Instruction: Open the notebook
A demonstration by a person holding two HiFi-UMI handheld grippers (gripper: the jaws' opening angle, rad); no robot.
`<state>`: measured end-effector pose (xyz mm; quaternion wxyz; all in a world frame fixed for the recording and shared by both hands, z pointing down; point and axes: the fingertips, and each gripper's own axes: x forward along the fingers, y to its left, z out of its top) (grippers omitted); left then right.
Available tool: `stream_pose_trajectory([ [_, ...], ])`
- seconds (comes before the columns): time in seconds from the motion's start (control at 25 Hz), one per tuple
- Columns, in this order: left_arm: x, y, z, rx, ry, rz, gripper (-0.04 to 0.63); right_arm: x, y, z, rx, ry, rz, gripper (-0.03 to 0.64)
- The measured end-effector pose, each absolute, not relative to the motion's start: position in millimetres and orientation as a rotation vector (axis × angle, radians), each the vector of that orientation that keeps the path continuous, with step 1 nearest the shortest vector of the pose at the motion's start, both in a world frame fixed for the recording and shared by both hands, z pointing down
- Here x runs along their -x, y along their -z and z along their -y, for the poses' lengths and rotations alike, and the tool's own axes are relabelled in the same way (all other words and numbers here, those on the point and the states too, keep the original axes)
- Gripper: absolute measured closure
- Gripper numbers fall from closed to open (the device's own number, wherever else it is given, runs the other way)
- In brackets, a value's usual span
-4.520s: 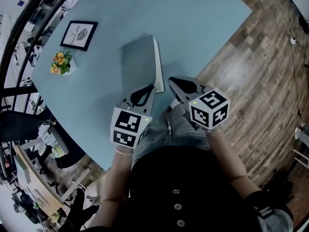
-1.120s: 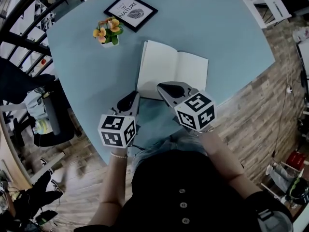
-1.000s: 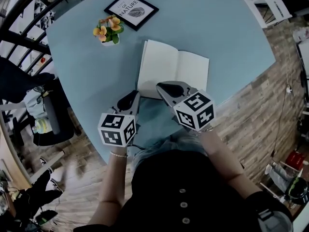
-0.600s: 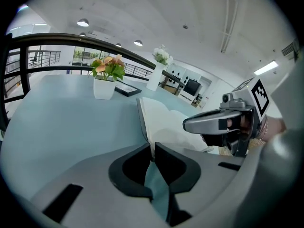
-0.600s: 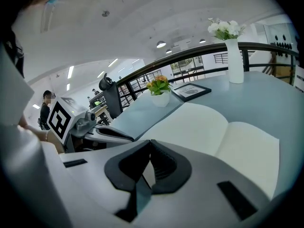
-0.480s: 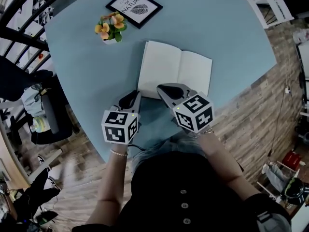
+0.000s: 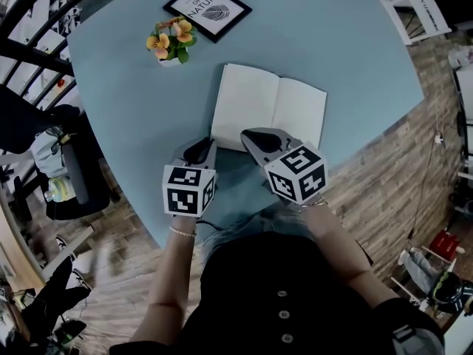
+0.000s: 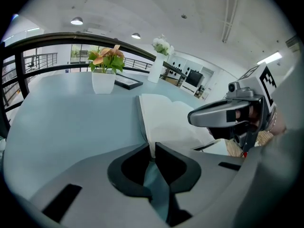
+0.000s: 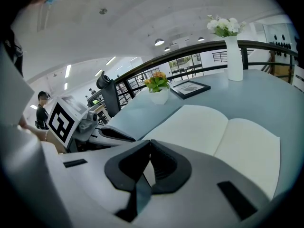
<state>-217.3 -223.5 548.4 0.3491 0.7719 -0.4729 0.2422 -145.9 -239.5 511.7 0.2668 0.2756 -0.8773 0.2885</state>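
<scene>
At the near edge of the worktop [image 7: 126,102], left claw [image 7: 196,151] noted with jaws a bare sliver apart, just eased open a little. Nothing between them. Tip low, just beside the near left corner of the notebook [image 7: 267,113], no grip on it. Right claw [image 7: 248,136] just alongside, jaws closed tip to tip on nothing, nose at the near edge of the left page; contact with the paper not clear. Just beyond both claws, notebook lying flat on the worktop, spread wide, two blank pages up, spine running away from the person. Opening itself judged as good as done, with letting go and backing off as the step in hand. Next move, by estimate: draw both claws back and up, clear of the paper, without snagging the near corner or dragging a leaf over. Farther off, well apart from the book: small pot of orange flowers [image 7: 170,43], then framed print [image 7: 208,9], then white vase [image 9: 233,56] toward the far edge.
</scene>
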Motion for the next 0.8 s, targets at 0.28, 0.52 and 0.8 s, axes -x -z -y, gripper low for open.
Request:
stream_pose_trajectory([
  [0.28,216.8,-554.4,222.9,-1.987,-0.702,1.242,0.546,141.9,-511.5,236.8,-0.755,-0.78,2.363,0.609],
  [0.52,218.8,-555.9,224.1,-1.982,-0.734,1.262,0.525,138.4,-511.5,236.9,-0.79,-0.794,2.364,0.609],
  [0.8,222.8,-554.9,224.2,-1.974,-0.78,1.31,0.452,127.1,-507.3,234.9,-0.827,-0.794,2.371,0.609],
])
